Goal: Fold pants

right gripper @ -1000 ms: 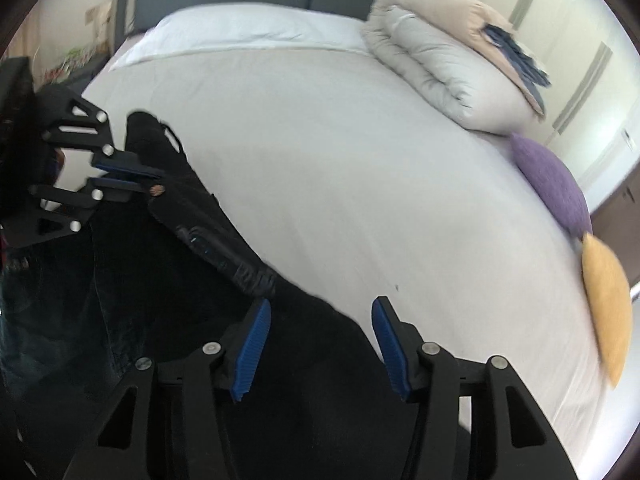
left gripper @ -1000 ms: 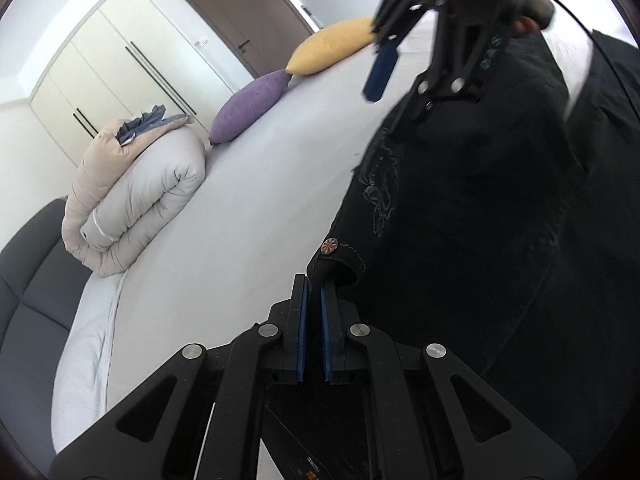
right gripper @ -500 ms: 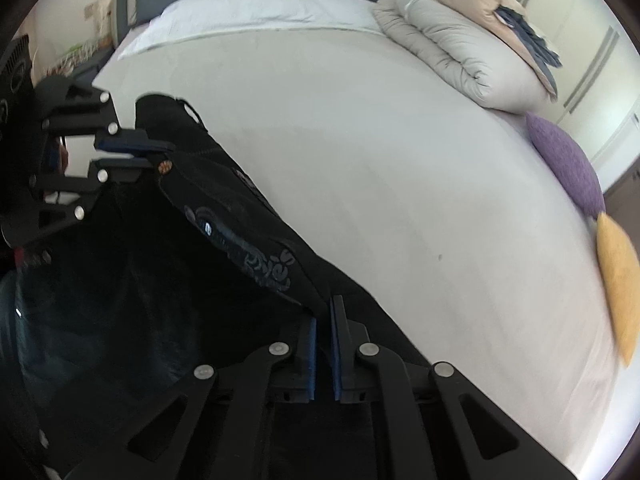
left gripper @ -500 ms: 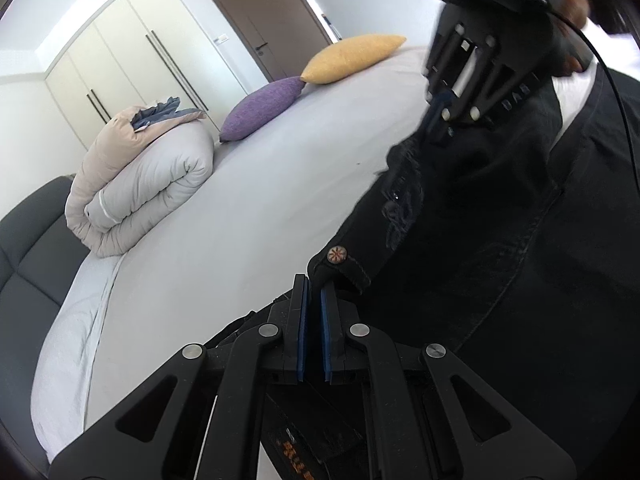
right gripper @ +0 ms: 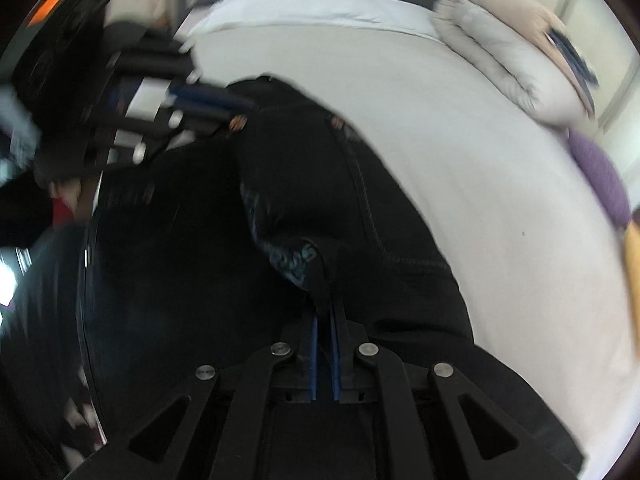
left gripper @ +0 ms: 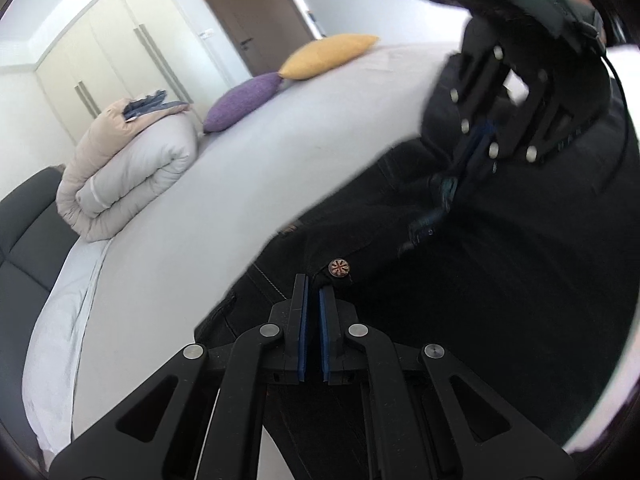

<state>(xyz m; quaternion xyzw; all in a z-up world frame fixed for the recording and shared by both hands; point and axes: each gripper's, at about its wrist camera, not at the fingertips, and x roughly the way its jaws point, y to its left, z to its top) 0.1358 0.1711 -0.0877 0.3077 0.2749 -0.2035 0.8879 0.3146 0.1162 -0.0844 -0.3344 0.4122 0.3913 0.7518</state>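
Observation:
Black pants (left gripper: 480,300) lie on the white bed (left gripper: 240,184), bunched up between my two grippers. In the left wrist view my left gripper (left gripper: 313,284) is shut on the waistband, just beside the round metal button (left gripper: 339,267). My right gripper (left gripper: 476,148) shows at the upper right, close by, gripping the same cloth. In the right wrist view my right gripper (right gripper: 324,312) is shut on a raised fold of the pants (right gripper: 304,184) with printed fabric. My left gripper (right gripper: 224,106) is blurred at the upper left, on the waistband.
A rolled duvet (left gripper: 128,168) lies at the head of the bed, with a purple cushion (left gripper: 244,100) and a yellow cushion (left gripper: 328,56) along the far edge. A dark headboard (left gripper: 24,232) is at the left. Wardrobe doors and a brown door stand behind.
My right gripper has shut on the pants; a second ago it stood open over them. Both grippers have moved toward each other, and the waistband has bunched up between them.

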